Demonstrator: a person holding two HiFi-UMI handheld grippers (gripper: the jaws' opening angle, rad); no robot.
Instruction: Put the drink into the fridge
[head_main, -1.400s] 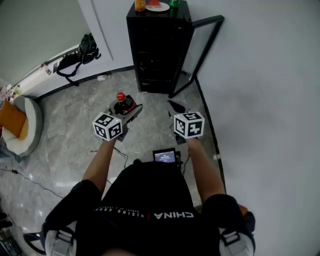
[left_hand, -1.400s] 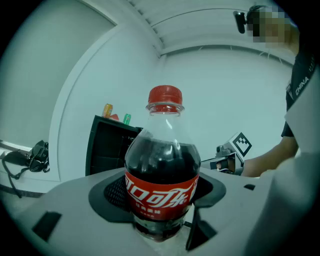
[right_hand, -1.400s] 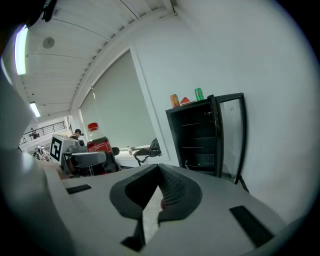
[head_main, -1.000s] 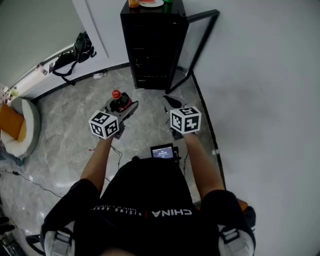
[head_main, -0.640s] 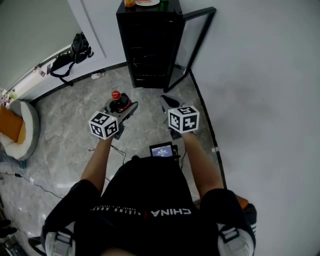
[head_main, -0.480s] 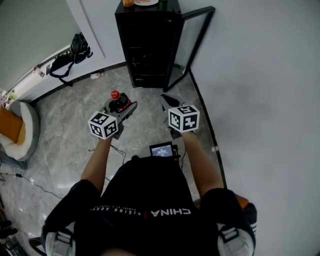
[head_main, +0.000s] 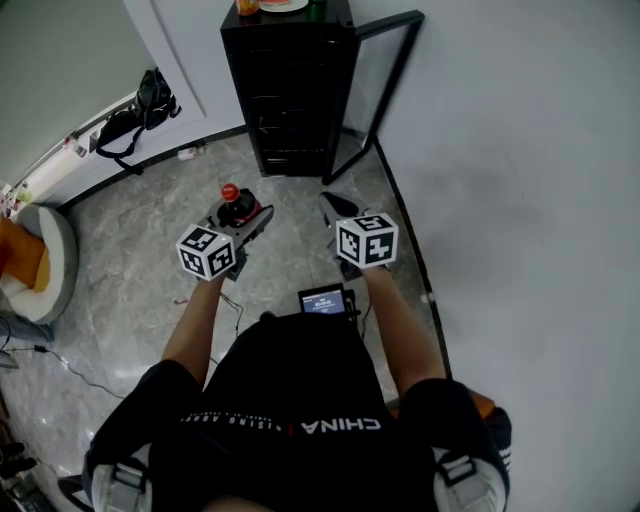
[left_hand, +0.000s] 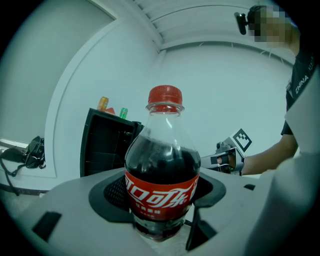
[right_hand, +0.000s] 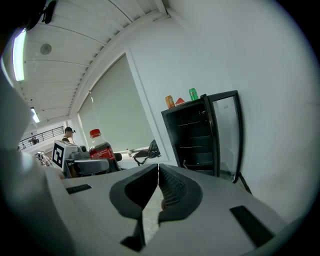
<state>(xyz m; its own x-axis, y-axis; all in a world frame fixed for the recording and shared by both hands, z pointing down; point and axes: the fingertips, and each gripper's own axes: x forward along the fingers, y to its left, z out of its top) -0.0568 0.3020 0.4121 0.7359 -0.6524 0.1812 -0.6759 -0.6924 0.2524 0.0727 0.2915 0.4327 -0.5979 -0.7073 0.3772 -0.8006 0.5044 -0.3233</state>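
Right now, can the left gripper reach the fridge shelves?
Probably not yet. The left gripper, jaws shut on the cola bottle, is well short of the fridge. Its door stands open and only floor lies between, so stepping forward should do.

Floor (head_main: 130, 260): grey marble-look tiles, glossy, bounded by a dark skirting along the walls.

Directly on it, head view:
- 12 o'clock: black fridge (head_main: 290, 90) upright vs the back wall, w/ glass door (head_main: 385, 80) swung open toward 1 o'clock, its bottom corner down near the floor.
- Fridge top carries 3 items in a row: orange bottle (head_main: 247, 6) at left, plate (head_main: 283, 5) w/ sth red in the middle, green bottle (head_main: 316, 10) at right.
- 10–11 o'clock: black bag (head_main: 140, 105) slumped vs the wall.
- Between bag and fridge: small pale item (head_main: 188, 152) by the skirting, too small to ID.
- 9 o'clock: round white seat (head_main: 45, 270) w/ orange cushion (head_main: 12, 265) on it.
- 8 o'clock: thin dark cable (head_main: 50, 365) trailing over the tiles.
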